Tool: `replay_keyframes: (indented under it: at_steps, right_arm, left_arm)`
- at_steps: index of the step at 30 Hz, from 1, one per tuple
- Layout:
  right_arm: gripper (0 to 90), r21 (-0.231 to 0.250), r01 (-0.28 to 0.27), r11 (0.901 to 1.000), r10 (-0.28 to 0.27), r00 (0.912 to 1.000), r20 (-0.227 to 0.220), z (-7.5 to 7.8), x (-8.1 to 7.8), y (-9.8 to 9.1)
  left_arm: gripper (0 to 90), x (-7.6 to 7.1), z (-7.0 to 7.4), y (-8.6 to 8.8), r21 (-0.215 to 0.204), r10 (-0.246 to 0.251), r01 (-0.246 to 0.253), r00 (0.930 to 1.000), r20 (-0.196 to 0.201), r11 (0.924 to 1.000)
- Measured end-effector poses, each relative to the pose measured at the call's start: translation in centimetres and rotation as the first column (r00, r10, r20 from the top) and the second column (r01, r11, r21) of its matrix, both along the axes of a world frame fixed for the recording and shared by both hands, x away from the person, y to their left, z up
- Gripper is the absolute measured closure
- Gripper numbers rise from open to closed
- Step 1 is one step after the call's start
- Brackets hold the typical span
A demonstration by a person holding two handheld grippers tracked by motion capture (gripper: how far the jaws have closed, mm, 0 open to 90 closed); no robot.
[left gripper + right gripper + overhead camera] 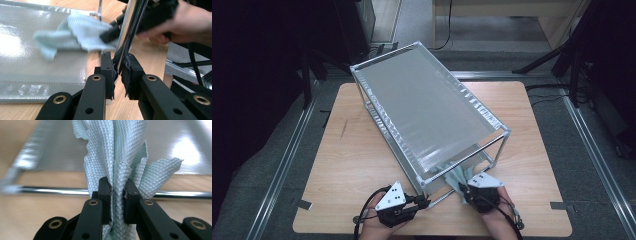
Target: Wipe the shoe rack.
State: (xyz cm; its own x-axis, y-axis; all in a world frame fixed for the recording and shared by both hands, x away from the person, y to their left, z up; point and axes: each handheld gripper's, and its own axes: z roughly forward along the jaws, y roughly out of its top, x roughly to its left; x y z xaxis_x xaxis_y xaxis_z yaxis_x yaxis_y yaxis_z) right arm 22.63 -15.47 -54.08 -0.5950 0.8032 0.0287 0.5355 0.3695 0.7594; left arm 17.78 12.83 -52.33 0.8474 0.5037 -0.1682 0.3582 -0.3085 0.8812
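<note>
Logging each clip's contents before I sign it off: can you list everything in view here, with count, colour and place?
Rack: one, silver metal frame with grey mesh shelves, set at an angle across the table.
Rack post: one, chrome, at the rack's near corner, clamped in the left tool.
Cloth: one, pale blue-green with a waffle texture, at the rack's near end over the lower shelf, pinched in the right tool.
Table: one, light wood, under the rack.
Floor rails: two, grey metal, one on either side of the table.
Left tool: black, grey plate on top, shut on the post.
Right tool: black, grey plate on top, shut on the cloth.
Hands: two, at the table's near edge.
</note>
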Motion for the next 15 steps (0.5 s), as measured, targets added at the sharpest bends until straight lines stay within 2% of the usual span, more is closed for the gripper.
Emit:
replay_keyframes:
  at_steps: [2, 4, 5, 6, 7, 9, 11, 15]
  right_arm:
    - [80.3, 0.005, 0.039, 0.9992, -0.039, 0.9992, 0.005, 0.0, 0.9, -1.2]
    - [80.3, -0.011, 0.077, 0.9970, -0.077, 0.9968, 0.023, 0.2, 1.9, -2.0]
    - [80.3, -0.011, 0.077, 0.9970, -0.077, 0.9968, 0.023, 0.2, 1.9, -2.0]
    - [80.3, -0.019, 0.121, 0.9924, -0.121, 0.9920, 0.036, 0.2, 2.8, -2.8]
    - [80.3, -0.019, 0.121, 0.9924, -0.121, 0.9920, 0.036, 0.2, 2.8, -2.8]
    - [80.2, -0.023, 0.167, 0.9858, -0.165, 0.9845, 0.058, 0.0, 4.0, -3.9]
    - [80.2, -0.005, 0.192, 0.9814, -0.191, 0.9800, 0.055, -0.1, 4.3, -4.5]
    - [79.9, -0.019, 0.199, 0.9799, -0.197, 0.9778, 0.072, 0.0, 4.2, -4.7]
  left_arm:
    - [80.2, 0.0, 0.0, 0.0, 0.000, -0.001, 0.001, 1.0000, 0.001, 1.0000]
    - [80.3, 0.0, 0.0, 0.0, -0.002, -0.002, 0.002, 1.0000, 0.001, 1.0000]
    - [80.2, 0.0, 0.0, 0.0, -0.002, -0.002, 0.002, 1.0000, 0.001, 1.0000]
    - [80.2, 0.0, -0.1, 0.0, -0.003, 0.000, 0.000, 1.0000, 0.000, 1.0000]
    - [80.2, 0.0, -0.1, 0.0, -0.003, 0.000, 0.000, 1.0000, 0.000, 1.0000]
    - [80.2, 0.0, -0.1, 0.0, -0.003, 0.001, -0.001, 1.0000, 0.000, 1.0000]
    - [80.2, 0.0, -0.1, 0.0, -0.004, 0.001, -0.001, 1.0000, -0.001, 1.0000]
    - [80.2, 0.0, -0.1, 0.0, -0.005, -0.001, 0.001, 1.0000, -0.001, 1.0000]
